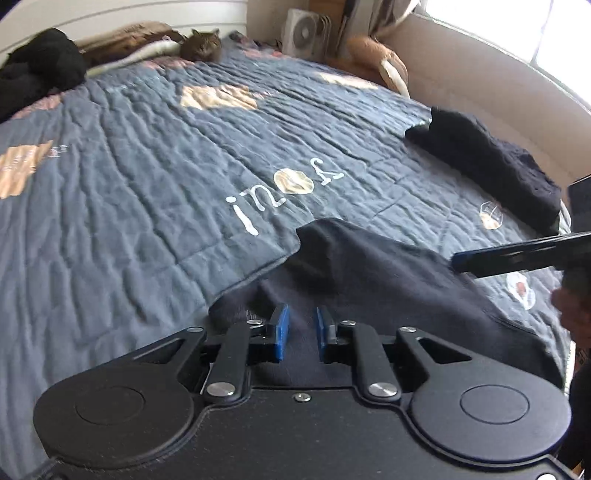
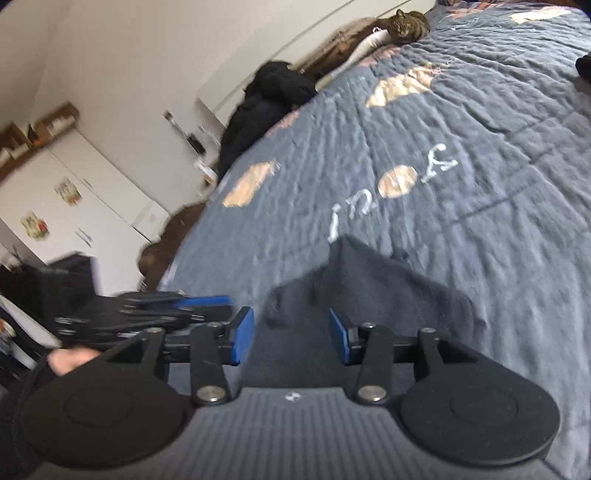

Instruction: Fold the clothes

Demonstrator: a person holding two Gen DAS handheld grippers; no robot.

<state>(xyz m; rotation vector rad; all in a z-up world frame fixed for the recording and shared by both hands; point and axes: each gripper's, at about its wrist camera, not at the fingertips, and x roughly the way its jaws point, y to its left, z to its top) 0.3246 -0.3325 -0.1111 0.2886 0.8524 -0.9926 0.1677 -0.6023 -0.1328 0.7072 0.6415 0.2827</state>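
Note:
A dark navy garment (image 1: 369,280) lies partly folded on the blue-grey quilt (image 1: 147,166), near the bed's front edge. My left gripper (image 1: 301,314) hovers low over its near left part, with the blue pads a narrow gap apart and only flat cloth showing between them. My right gripper (image 2: 291,315) is over the same garment (image 2: 369,295), its jaws wide apart and empty. In the left wrist view the right gripper (image 1: 480,258) reaches in from the right edge. In the right wrist view the left gripper (image 2: 177,306) is a blur at the left.
A folded dark garment (image 1: 498,162) lies by the right bed edge. A heap of black clothes (image 1: 40,70) sits at the far left. A cat (image 1: 201,46) rests at the head of the bed. A fan (image 1: 303,33) stands behind it, and white cabinets (image 2: 74,192) flank the bed.

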